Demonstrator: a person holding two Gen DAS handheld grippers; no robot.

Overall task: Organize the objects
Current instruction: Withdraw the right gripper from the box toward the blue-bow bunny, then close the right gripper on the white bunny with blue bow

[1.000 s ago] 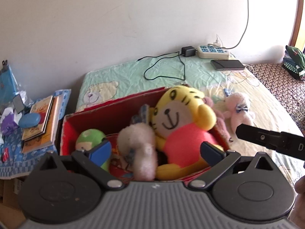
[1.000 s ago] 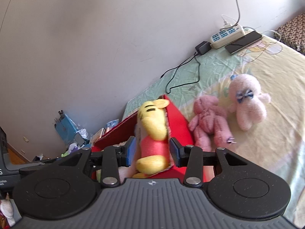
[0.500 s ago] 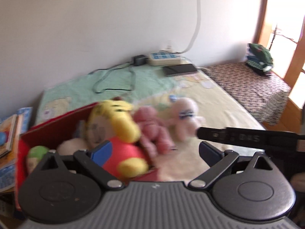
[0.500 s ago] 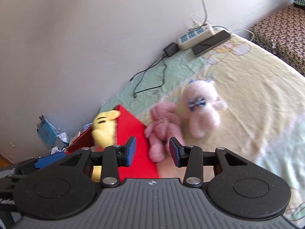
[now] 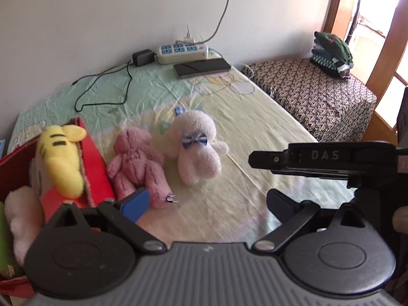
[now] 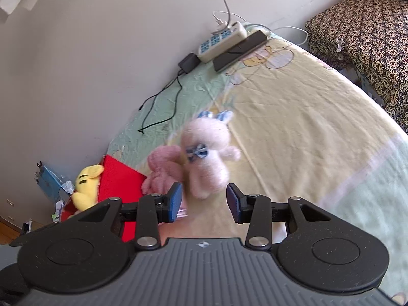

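Note:
Two plush toys lie side by side on the bed sheet: a pale pink one with a blue bow [image 5: 196,148] [image 6: 206,158] and a darker pink bear [image 5: 137,163] [image 6: 163,168] to its left. A red box [image 5: 94,173] [image 6: 119,178] at the left holds a yellow tiger plush [image 5: 61,158] [image 6: 85,186], a pale pink plush [image 5: 20,219] and a green toy [image 5: 3,242]. My left gripper [image 5: 207,204] is open and empty, just short of the bear. My right gripper [image 6: 204,201] is open, with nothing between its pads, right in front of the pale pink toy. It shows side-on [image 5: 323,160] in the left wrist view.
A power strip [image 5: 182,51], a charger with a black cable [image 5: 142,57] and a dark phone [image 5: 201,66] lie at the head of the bed by the wall. A patterned bench [image 5: 318,97] with folded clothes [image 5: 331,53] stands to the right.
Both grippers have swung from over the red box to the right and lower, toward the two pink toys on the bed. The jaws of both kept the same width.

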